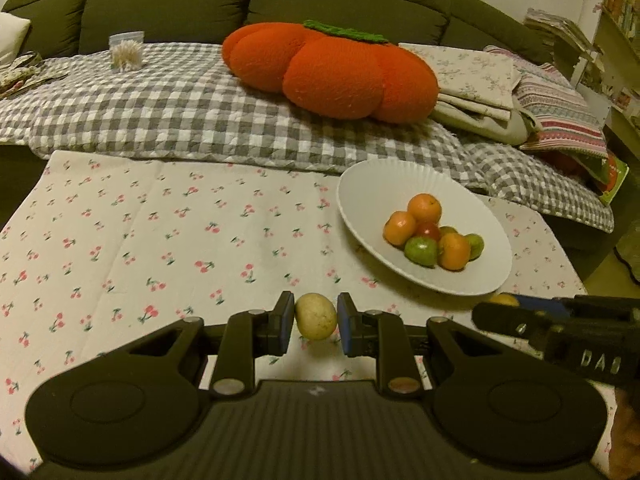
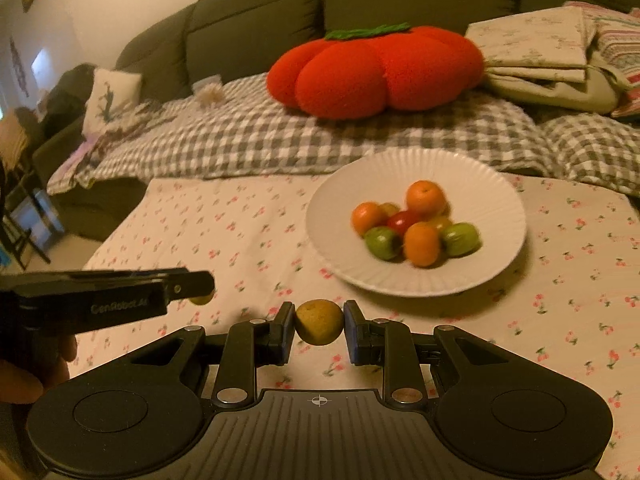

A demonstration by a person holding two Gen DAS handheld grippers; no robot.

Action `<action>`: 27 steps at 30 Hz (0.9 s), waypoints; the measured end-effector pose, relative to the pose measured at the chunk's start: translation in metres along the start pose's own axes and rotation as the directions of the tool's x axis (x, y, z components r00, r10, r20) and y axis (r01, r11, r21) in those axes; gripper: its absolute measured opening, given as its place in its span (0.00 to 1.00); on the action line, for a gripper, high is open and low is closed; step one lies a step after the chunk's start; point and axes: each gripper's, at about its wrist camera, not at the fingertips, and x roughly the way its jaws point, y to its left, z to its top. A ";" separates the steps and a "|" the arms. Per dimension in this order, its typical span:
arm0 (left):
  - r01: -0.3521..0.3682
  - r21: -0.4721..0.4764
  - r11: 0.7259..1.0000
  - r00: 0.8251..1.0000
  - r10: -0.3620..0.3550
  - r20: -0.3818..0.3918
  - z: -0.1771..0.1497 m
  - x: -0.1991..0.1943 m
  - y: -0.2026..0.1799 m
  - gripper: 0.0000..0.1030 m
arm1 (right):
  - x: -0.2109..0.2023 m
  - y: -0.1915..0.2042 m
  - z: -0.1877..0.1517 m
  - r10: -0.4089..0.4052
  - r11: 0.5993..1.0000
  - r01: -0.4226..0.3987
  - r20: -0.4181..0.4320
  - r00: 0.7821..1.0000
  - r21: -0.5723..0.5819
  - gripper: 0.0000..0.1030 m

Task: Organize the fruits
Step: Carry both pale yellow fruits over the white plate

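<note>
**One fruit in each gripper, plate ahead**

Your left gripper (image 1: 316,322) clamps a pale yellow fruit (image 1: 316,317) above the cherry-print cloth (image 1: 160,240). Your right gripper (image 2: 319,326) pinches a darker yellow-brown fruit (image 2: 319,322). The white plate (image 2: 492,248) beyond holds oranges and green and red fruits. An orange pumpkin cushion (image 1: 332,68) sits on the sofa behind.

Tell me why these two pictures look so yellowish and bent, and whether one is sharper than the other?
Left wrist view: warm, dim indoor light; fisheye lens bows the sofa and darkens the corners; the fruit in the white plate looks crisp. Right wrist view: same warm cast and bending, but the plate's fruit is smeared by motion blur, while the yellowish fruit between the fingers stays sharp.
</note>
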 end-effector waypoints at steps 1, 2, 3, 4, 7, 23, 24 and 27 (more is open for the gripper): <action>0.005 0.004 1.000 1.000 -0.005 0.004 0.002 0.001 -0.001 0.21 | -0.001 -0.004 0.002 -0.005 1.000 0.005 0.004 1.000 0.008 0.24; 0.008 0.008 1.000 1.000 -0.008 0.009 0.004 0.002 -0.002 0.21 | -0.002 -0.008 0.004 -0.013 1.000 0.013 0.009 1.000 0.018 0.24; 0.013 0.012 1.000 1.000 -0.013 0.014 0.006 0.004 -0.003 0.21 | -0.004 -0.014 0.007 -0.021 0.999 0.021 0.015 1.000 0.033 0.24; 0.016 0.014 1.000 1.000 -0.017 0.015 0.008 0.005 -0.004 0.21 | -0.005 -0.018 0.009 -0.027 0.999 0.027 0.020 0.999 0.045 0.24; 0.038 0.013 0.999 0.999 -0.038 0.011 0.018 0.013 -0.005 0.21 | -0.007 -0.034 0.016 -0.049 0.996 0.046 0.035 0.998 0.080 0.24; 0.087 0.074 0.993 0.995 -0.090 0.047 0.073 0.083 -0.029 0.21 | 0.023 -0.108 0.039 -0.123 0.962 0.108 0.045 0.991 0.250 0.24; 0.086 0.076 0.993 0.995 -0.090 0.051 0.076 0.087 -0.030 0.21 | 0.025 -0.109 0.041 -0.125 0.962 0.109 0.050 0.991 0.250 0.24; 0.085 0.072 0.994 0.995 -0.089 0.050 0.081 0.100 -0.032 0.21 | 0.032 -0.112 0.046 -0.134 0.961 0.116 0.059 0.989 0.250 0.24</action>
